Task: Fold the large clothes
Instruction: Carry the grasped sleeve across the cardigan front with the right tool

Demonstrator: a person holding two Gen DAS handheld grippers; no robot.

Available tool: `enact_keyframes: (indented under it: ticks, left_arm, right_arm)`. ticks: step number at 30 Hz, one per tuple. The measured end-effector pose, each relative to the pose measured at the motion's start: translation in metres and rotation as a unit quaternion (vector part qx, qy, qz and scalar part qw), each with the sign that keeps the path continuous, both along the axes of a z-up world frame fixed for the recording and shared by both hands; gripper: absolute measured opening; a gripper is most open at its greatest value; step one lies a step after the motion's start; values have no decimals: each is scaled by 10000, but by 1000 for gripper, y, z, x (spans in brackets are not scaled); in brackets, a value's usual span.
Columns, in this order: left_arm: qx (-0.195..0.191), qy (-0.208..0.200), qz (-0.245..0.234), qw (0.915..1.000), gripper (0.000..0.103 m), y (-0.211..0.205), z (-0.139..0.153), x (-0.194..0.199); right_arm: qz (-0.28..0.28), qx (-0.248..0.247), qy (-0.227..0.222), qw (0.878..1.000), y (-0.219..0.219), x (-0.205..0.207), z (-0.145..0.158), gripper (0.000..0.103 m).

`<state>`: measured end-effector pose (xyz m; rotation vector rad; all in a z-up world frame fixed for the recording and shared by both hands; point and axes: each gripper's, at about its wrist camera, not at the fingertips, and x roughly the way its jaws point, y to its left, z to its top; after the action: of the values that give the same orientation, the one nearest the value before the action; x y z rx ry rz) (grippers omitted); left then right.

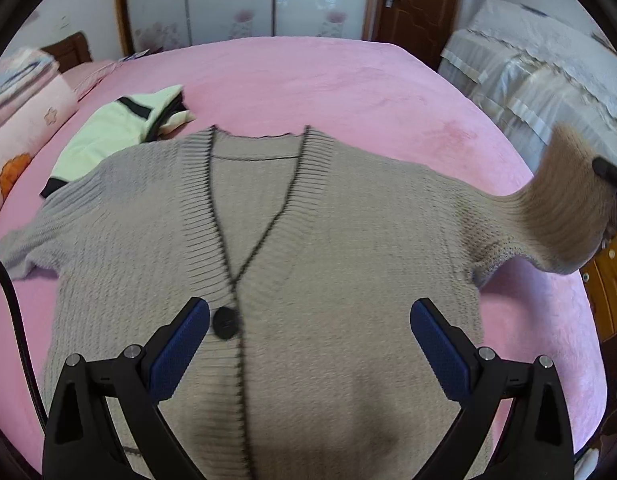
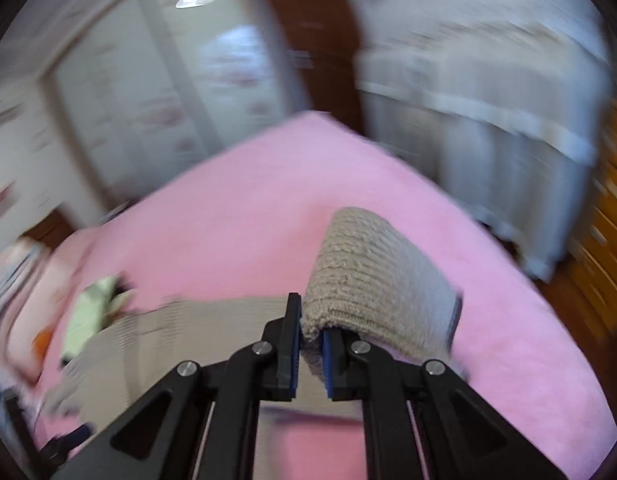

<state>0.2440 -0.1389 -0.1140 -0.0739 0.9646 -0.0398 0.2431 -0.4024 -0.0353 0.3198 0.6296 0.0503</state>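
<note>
A ribbed beige knit cardigan (image 1: pixel 308 240) with a dark button (image 1: pixel 225 322) is spread front-up on a fuzzy pink bed (image 1: pixel 308 80), beside a folded pale green garment (image 1: pixel 116 128). Floral wardrobe doors (image 1: pixel 228 0) are seen behind. The left gripper (image 1: pixel 308 320) is held wide above the cardigan; the sleeve (image 2: pixel 372 272) is pinched in the right gripper (image 2: pixel 311 340).

Pink bed (image 1: pixel 348 80) under a beige cardigan (image 1: pixel 328 220) and a pale-green folded garment (image 1: pixel 108 128)
</note>
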Motion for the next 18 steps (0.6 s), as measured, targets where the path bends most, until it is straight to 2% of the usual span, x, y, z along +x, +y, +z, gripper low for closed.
enact_keyframes:
  ticks: [2, 5, 9, 12, 13, 15, 18]
  left_arm:
    - [-45, 10, 179, 9998, 100, 21, -1, -2]
    - [60, 83, 406, 9991, 100, 51, -9, -3]
    - [137, 177, 522, 9984, 100, 81, -24, -3]
    - [26, 308, 469, 9984, 100, 93, -36, -2]
    - [-45, 355, 427, 9984, 100, 94, -39, -1]
    - [-288, 418, 327, 9982, 100, 96, -45, 2]
    - [-690, 497, 195, 9962, 100, 93, -52, 7]
  right_arm:
    - [584, -148, -20, 9982, 51, 8, -1, 9]
    - [1107, -497, 254, 9923, 115, 20, -29, 9]
    - [1713, -724, 1105, 9763, 184, 24, -109, 13]
    - [1842, -932, 1620, 9650, 202, 19, -151, 27]
    - [1863, -917, 1659, 9640, 200, 14, -157, 28]
    - [1853, -845, 1644, 9651, 196, -2, -158, 39]
    - [1794, -768, 1483, 9695, 176, -22, -148, 45]
